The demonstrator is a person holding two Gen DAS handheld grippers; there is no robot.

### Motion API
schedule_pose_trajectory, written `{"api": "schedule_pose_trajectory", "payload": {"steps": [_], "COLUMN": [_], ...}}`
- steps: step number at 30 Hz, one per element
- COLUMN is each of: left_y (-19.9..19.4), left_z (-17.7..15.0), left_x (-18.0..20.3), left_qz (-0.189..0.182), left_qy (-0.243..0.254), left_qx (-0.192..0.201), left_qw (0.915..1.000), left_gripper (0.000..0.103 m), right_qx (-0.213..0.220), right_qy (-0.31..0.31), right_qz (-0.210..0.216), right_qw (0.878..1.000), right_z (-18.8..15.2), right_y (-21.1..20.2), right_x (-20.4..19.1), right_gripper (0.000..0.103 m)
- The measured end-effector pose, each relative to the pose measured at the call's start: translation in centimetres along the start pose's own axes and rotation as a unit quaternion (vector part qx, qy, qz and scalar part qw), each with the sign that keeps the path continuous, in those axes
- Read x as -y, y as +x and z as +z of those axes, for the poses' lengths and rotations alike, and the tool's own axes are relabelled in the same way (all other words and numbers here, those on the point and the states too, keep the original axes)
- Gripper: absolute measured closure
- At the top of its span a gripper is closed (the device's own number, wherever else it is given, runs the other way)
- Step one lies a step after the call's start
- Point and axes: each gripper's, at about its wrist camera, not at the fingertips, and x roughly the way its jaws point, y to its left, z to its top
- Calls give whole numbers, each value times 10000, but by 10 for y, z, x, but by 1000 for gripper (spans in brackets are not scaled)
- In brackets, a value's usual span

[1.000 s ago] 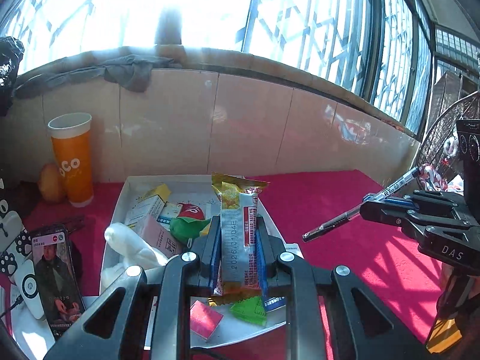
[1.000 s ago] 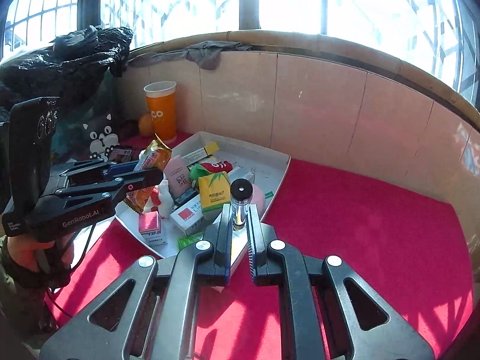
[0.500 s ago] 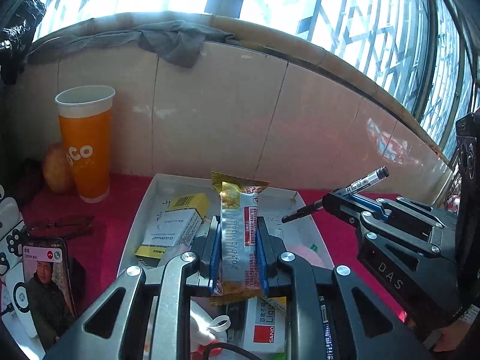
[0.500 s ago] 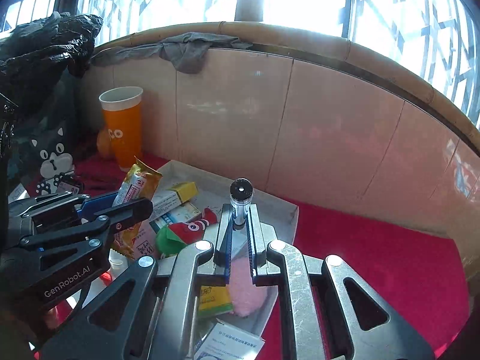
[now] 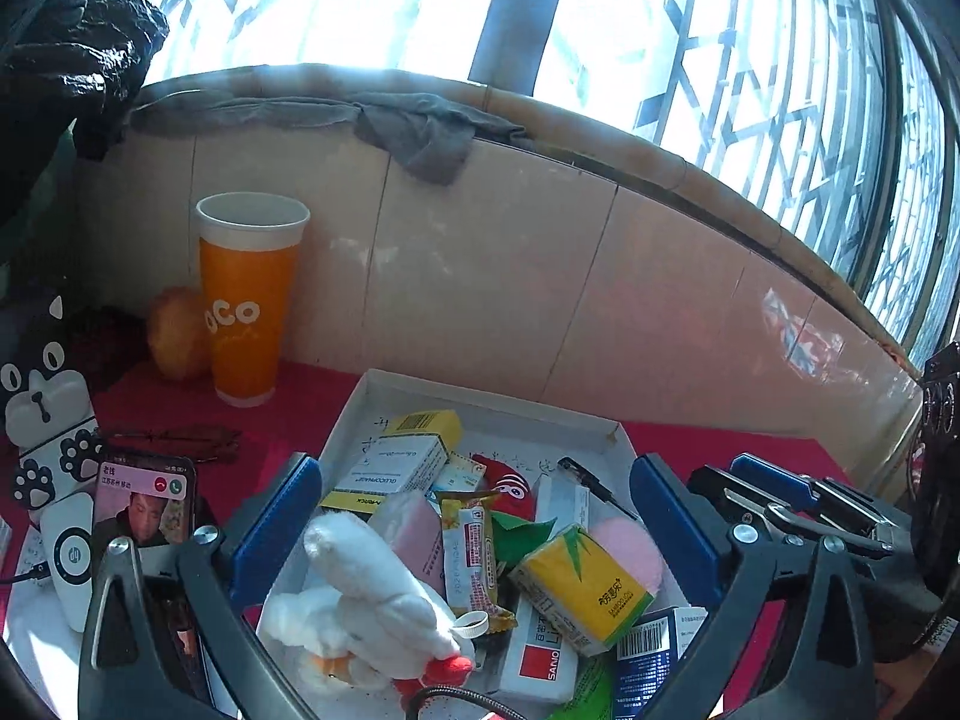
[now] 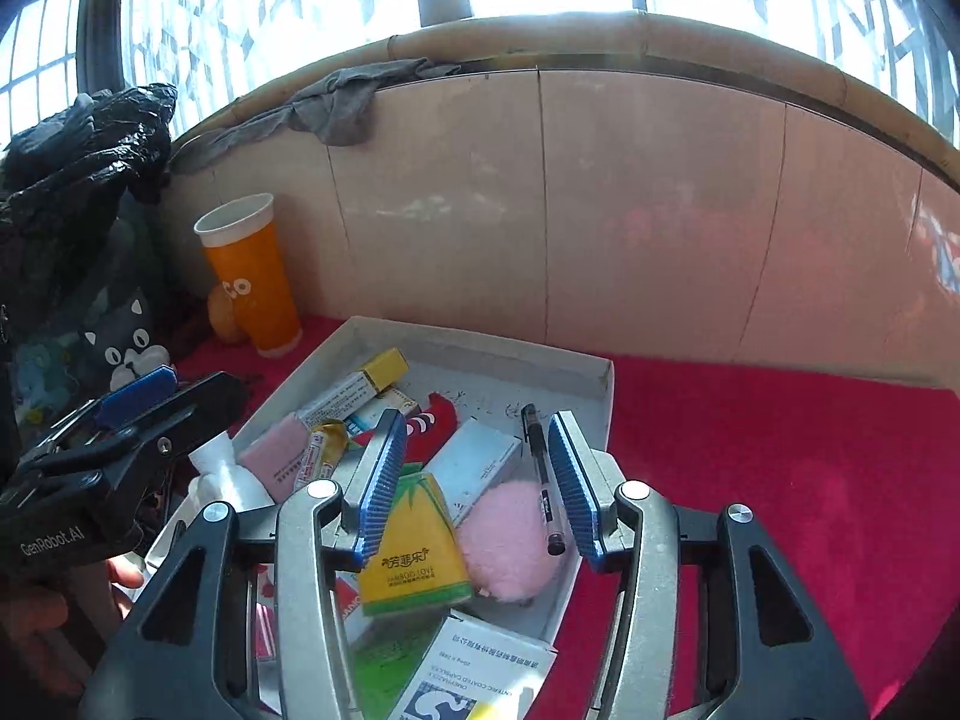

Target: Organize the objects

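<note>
A white tray [image 5: 480, 405] [image 6: 498, 348] on the red cloth holds several small items. My left gripper [image 5: 474, 516] is open wide above it, empty; the yellow snack bar [image 5: 471, 546] [image 6: 321, 450] lies in the tray between a white plush toy [image 5: 372, 582] and a yellow tissue pack [image 5: 585, 579] [image 6: 414, 546]. My right gripper [image 6: 474, 468] is open and empty above the tray; the black pen [image 6: 540, 468] [image 5: 594, 486] lies between its fingers on a pink puff [image 6: 516, 540].
An orange cup [image 5: 249, 300] [image 6: 252, 276] and a small fruit [image 5: 177, 333] stand by the tiled wall at left. A phone [image 5: 144, 510] lies left of the tray. Red cloth [image 6: 780, 480] spreads to the right.
Both grippers opened over the tray. The left let go of the snack bar and the right let go of the pen; both items now lie in the tray.
</note>
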Motion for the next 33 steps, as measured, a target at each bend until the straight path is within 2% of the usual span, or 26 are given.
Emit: {"api": "schedule_pose_trajectory", "payload": {"steps": [2, 4, 6, 7, 9, 12, 14, 15, 16, 20, 23, 25, 28, 30, 33], "left_y": [-9, -18, -28, -32, -40, -55, -66, -72, -76, -94, -112, -124, -126, -119, -108], "left_z": [-2, -5, -8, -9, -12, -16, -19, -20, -20, -24, -34, -40, -49, -57, -68], "left_x": [5, 12, 21, 25, 36, 51, 58, 62, 67, 90, 104, 109, 114, 121, 125], "left_qz": [30, -25, -122, -141, -9, 275, 255, 230, 281, 863, 1269, 1123, 601, 591, 757], "left_qy": [20, 94, 206, 271, 425, 655, 734, 783, 854, 1298, 1379, 1251, 1175, 1295, 1325], "left_qx": [53, 114, 87, 57, -10, 49, 139, 172, 192, 294, 393, 439, 128, -96, -386], "left_qw": [10000, 9999, 9997, 9995, 9991, 9975, 9969, 9965, 9958, 9873, 9815, 9848, 9912, 9898, 9875], "left_gripper": [0, 0, 0, 0, 0, 0, 0, 0, 0, 0, 0, 0, 0, 0, 0], "right_qx": [117, 245, 398, 474, 636, 842, 996, 1094, 1191, 1562, 1942, 2248, 2469, 2293, 2048], "right_qy": [113, 211, 271, 280, 306, 417, 550, 633, 708, 938, 1068, 1146, 1169, 1201, 1269], "right_qz": [62, 122, 163, 172, 163, 125, 107, 108, 100, -115, -221, -79, 136, 402, 28], "right_qw": [9998, 9994, 9987, 9983, 9974, 9955, 9935, 9919, 9903, 9832, 9749, 9676, 9619, 9651, 9705], "right_z": [-4, -8, -13, -16, -20, -28, -34, -37, -40, -52, -60, -69, -84, -98, -119], "right_y": [-14, -30, -48, -58, -79, -109, -129, -139, -148, -189, -223, -246, -266, -267, -257], "right_x": [3, 5, 7, 8, 11, 21, 30, 35, 39, 59, 71, 74, 68, 61, 51], "right_gripper": [50, 41, 38, 32, 21, 14, 10, 2, 0, 0, 0, 0, 0, 0, 0]}}
